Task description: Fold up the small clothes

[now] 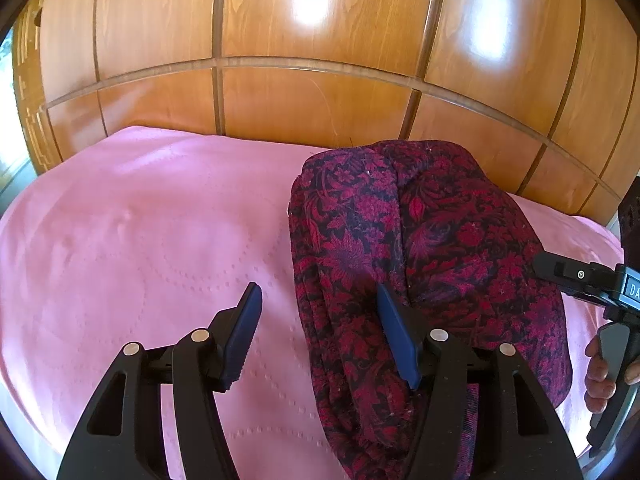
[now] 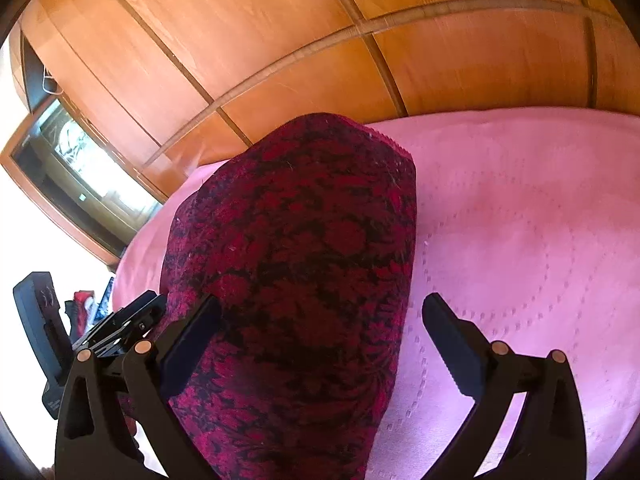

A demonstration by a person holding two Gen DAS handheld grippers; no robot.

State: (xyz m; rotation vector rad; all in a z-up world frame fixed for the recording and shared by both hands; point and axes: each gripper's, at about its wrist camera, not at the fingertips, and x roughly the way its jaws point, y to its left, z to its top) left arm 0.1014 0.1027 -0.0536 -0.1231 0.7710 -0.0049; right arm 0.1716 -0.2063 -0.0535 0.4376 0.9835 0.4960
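Lying folded into a thick bundle, the red-and-black floral garment [image 1: 424, 264] sits on the pink bedspread [image 1: 140, 232], close to the wooden wall panels [image 1: 312, 100]. Its near end runs off the bottom edge of both views, so you cannot see how the layers finish. Your left tongs [image 1: 320, 316] are spread, one finger over the cloth, pinching nothing. Your right tongs [image 2: 322, 320] gape wide astride the bundle (that view is blurred). Your right hand [image 1: 600, 376] is cut off.

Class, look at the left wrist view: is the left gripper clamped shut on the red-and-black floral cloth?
No: the left gripper stands open, one blue finger over the pink bedspread, the other against the folded red-and-black floral cloth.
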